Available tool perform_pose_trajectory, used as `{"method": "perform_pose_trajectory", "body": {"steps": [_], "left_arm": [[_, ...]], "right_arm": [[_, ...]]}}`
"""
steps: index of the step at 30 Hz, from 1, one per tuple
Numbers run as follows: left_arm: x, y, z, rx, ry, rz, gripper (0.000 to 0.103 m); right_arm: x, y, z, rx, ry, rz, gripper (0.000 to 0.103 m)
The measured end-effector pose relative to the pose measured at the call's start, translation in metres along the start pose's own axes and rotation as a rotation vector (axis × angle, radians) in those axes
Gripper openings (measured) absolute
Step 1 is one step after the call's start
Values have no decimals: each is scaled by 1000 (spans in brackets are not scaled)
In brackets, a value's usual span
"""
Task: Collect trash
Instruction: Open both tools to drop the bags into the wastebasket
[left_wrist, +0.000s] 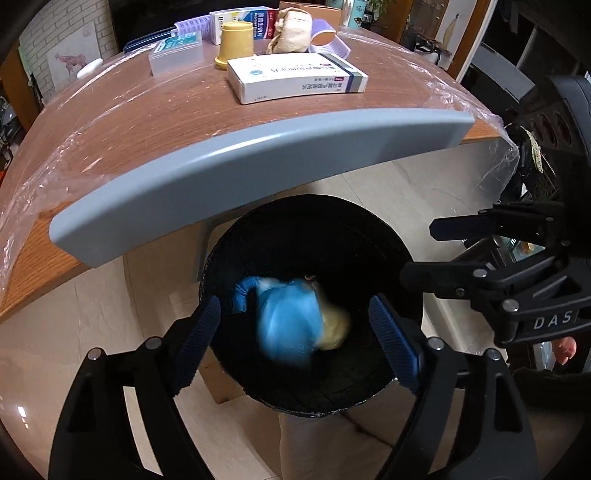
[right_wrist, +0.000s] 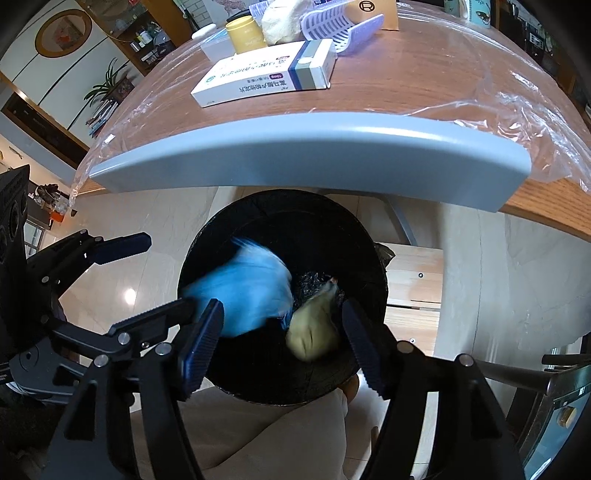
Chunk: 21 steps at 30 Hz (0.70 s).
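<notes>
Presently both your left gripper (left_wrist: 295, 332) and right gripper (right_wrist: 282, 338) stand open and empty above the bin (left_wrist: 391, 236), blue wad (left_wrist: 288, 321) and yellow wad (left_wrist: 334, 325) blurred inside it, directly below the fingers, neither gripper clearly nearer

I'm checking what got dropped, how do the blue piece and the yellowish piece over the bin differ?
The blue piece looks larger and more motion-blurred; the yellowish piece is smaller, rounder and sharper. From the right wrist, blue is left, yellowish right. Both are over the black bin, and neither gripper holds them.
</notes>
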<state>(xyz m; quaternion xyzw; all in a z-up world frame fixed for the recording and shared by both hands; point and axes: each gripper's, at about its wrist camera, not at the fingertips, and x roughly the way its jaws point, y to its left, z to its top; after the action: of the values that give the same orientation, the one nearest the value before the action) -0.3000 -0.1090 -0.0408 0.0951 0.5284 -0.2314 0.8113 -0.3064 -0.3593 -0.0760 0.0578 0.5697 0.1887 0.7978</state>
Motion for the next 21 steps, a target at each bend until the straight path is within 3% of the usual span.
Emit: {"method": "perform_pose_trajectory", "body": {"steps": [12,16,18,21], "left_arm": [[-31,8,1,-11,-54,2,84],[-58,5,14,-12,-135,11,84],[-73,4,21,-12,-193,23,97],[-91,8,33,-24,-285,43,99]], "right_arm": [[-44,6,-1,-28,-103,-49,75],[-75,13,6,-59,-202,-85,84],[-90,19,12,-80,-270,-112,90],[-115,26,23,-108,-403,-163,99]]}}
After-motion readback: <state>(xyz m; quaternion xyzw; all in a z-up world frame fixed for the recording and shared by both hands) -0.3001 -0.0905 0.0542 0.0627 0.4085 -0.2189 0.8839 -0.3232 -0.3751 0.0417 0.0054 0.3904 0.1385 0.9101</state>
